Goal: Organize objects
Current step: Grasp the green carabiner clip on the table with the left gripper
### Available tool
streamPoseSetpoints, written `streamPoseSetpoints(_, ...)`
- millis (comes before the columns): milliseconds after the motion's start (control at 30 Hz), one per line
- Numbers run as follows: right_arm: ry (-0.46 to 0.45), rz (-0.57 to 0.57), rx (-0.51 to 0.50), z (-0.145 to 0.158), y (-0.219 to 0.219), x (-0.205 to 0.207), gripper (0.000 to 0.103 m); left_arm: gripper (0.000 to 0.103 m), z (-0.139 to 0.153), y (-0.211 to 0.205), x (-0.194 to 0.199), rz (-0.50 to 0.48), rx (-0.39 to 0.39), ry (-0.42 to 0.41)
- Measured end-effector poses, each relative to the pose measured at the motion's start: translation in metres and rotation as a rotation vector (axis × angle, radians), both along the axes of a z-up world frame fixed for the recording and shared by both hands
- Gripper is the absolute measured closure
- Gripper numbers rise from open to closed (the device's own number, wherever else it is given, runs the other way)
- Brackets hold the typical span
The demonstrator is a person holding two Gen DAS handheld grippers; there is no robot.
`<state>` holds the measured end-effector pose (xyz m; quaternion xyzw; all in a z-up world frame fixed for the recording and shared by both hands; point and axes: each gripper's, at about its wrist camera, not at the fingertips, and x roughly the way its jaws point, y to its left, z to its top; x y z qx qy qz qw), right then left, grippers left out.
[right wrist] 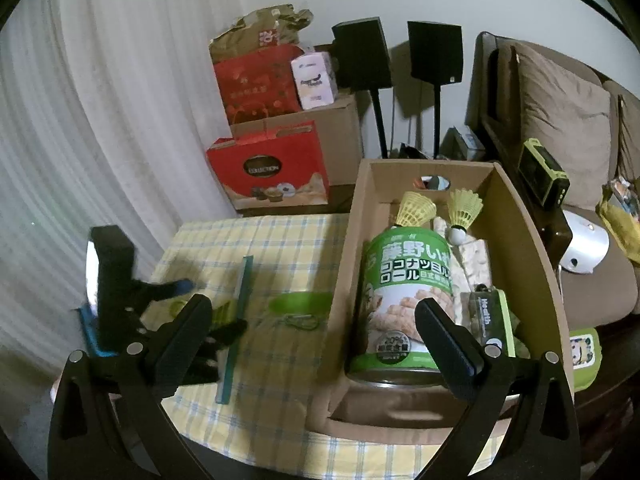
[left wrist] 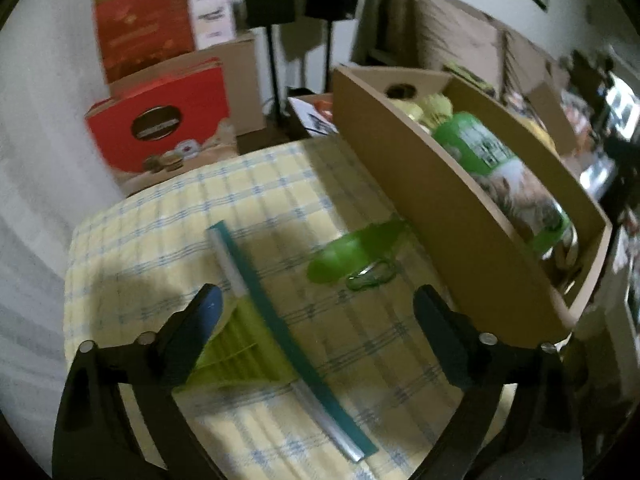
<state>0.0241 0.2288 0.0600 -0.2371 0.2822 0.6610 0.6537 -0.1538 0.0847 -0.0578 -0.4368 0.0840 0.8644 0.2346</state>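
A long teal strip [left wrist: 280, 332] with a light-green ribbed sheet [left wrist: 244, 344] beside it lies slantwise on the yellow checked tablecloth [left wrist: 160, 240]. My left gripper [left wrist: 320, 304] hangs open just over it, fingers astride the strip. A green plastic piece [left wrist: 352, 252] with a carabiner rests against the cardboard box [left wrist: 420, 184]. In the right wrist view, the box [right wrist: 344, 280] holds a green can [right wrist: 408, 292], two yellow shuttlecocks [right wrist: 416, 208] and a small "Health" pack [right wrist: 488, 316]. My right gripper [right wrist: 314, 316] is open and empty above the box's near left corner. The left gripper [right wrist: 116, 292] shows at the left.
Behind the table stand red gift bags [right wrist: 268, 168], cardboard boxes [right wrist: 340, 132] and two black speakers on stands [right wrist: 362, 54]. A brown sofa with a cushion [right wrist: 560, 120] runs along the right. A white curtain [right wrist: 80, 120] hangs at the left.
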Motion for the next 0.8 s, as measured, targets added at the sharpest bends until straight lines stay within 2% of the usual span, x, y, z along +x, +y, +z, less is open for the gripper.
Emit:
streamPoseSetpoints(100,0.006,-0.006,0.001,0.000,-0.003,0.005,0.001,0.014,-0.010,0.018,0.001,-0.066,-0.030,0.020)
streamPoseSetpoints(167,0.010,-0.009,0.000,0.000,-0.004,0.009,0.001,0.021,-0.015,0.027,0.002,-0.107,-0.041,0.029)
streamPoseSetpoints(200,0.013,-0.011,0.000,0.000,-0.004,0.010,0.001,0.027,-0.018,0.032,0.001,-0.130,-0.045,0.025)
streamPoseSetpoints(367,0.029,-0.025,-0.005,-0.004,-0.006,0.021,0.001,0.029,-0.029,0.045,-0.005,-0.194,-0.062,0.016)
streamPoseSetpoints(433,0.039,-0.030,-0.010,-0.007,-0.006,0.025,0.001,0.035,-0.034,0.050,-0.007,-0.212,-0.079,0.017)
streamPoseSetpoints(667,0.058,-0.044,-0.025,-0.015,-0.004,0.034,0.001,0.037,-0.052,0.062,-0.015,-0.249,-0.107,-0.015)
streamPoseSetpoints(733,0.061,-0.048,-0.028,-0.017,-0.003,0.035,0.001,0.048,-0.058,0.064,-0.018,-0.254,-0.114,-0.030)
streamPoseSetpoints(800,0.064,-0.049,-0.029,-0.017,-0.002,0.036,0.001,0.052,-0.059,0.063,-0.020,-0.248,-0.095,-0.038)
